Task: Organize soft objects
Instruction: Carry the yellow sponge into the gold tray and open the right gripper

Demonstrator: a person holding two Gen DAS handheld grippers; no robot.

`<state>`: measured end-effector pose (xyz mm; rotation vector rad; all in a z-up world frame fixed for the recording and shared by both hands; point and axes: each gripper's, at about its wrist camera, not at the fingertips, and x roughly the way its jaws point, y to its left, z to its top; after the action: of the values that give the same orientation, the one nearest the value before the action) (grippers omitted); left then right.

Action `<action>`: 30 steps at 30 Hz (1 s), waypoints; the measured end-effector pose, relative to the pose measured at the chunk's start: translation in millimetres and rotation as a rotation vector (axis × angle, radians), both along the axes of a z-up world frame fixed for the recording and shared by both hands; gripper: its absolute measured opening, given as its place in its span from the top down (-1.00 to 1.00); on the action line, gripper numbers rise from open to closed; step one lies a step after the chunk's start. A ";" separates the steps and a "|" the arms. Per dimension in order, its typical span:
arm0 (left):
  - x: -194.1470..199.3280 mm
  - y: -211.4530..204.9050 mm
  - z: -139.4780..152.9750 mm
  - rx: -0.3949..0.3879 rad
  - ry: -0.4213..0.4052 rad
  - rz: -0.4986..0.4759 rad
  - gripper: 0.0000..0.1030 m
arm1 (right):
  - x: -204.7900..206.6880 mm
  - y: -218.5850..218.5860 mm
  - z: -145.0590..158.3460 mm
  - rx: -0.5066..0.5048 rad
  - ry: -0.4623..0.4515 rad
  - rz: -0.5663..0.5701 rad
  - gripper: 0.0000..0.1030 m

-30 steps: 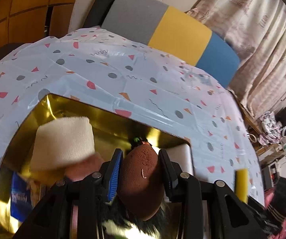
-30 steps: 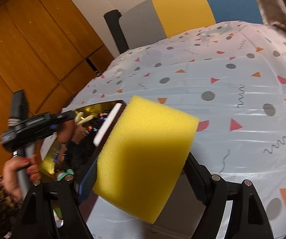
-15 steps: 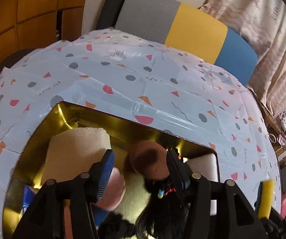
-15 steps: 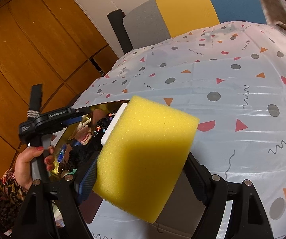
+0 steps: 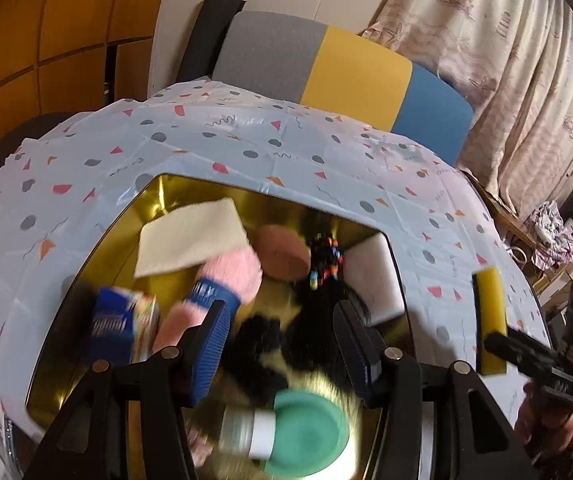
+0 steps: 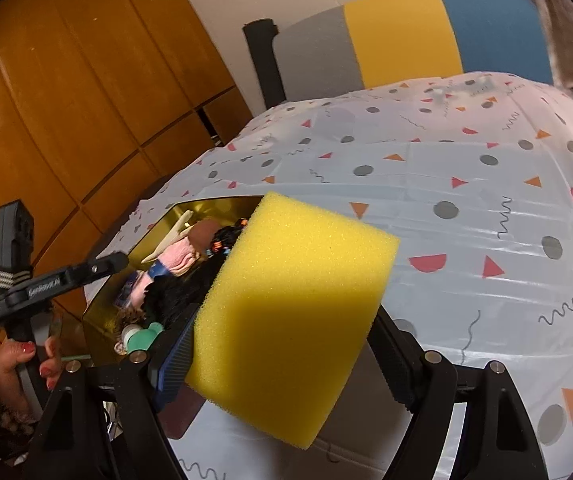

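Yellow sponge (image 6: 290, 312) clamped in right gripper (image 6: 282, 344) jaws — gold tray (image 6: 206, 206) beside

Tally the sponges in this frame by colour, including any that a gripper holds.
Yellow sponge, clamped in the right gripper: 1
White sponge, in the gold tray: 1
Brown sponge, in the tray: 1
Total: 3

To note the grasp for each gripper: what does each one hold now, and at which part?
The right gripper holds the yellow sponge by two opposite side faces. The left gripper holds nothing; its jaws are open above the gold tray.
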<state>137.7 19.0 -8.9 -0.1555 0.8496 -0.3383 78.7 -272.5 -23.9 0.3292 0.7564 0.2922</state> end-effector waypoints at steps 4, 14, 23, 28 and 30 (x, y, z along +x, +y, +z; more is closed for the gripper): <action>-17.7 6.8 -1.4 0.003 -0.015 -0.007 -0.06 | -4.7 12.4 -1.9 -0.017 0.008 0.009 -0.58; -39.7 8.7 -10.4 -0.010 -0.008 -0.063 -0.06 | -8.2 59.8 17.3 -0.159 0.015 0.024 -0.58; -50.5 20.0 -8.2 -0.010 -0.009 -0.059 -0.06 | -5.9 107.9 30.9 -0.262 -0.009 0.066 -0.58; -56.3 27.2 -4.3 0.003 -0.012 -0.050 -0.06 | -3.5 126.4 36.1 -0.252 -0.017 0.092 -0.58; -58.9 29.2 -4.3 0.006 -0.007 -0.051 -0.06 | -1.9 133.7 38.0 -0.247 -0.019 0.101 -0.58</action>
<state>78.8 48.1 -13.2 -0.1272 0.8483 -0.3839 76.8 -138.9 14.1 0.0551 0.7825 0.2931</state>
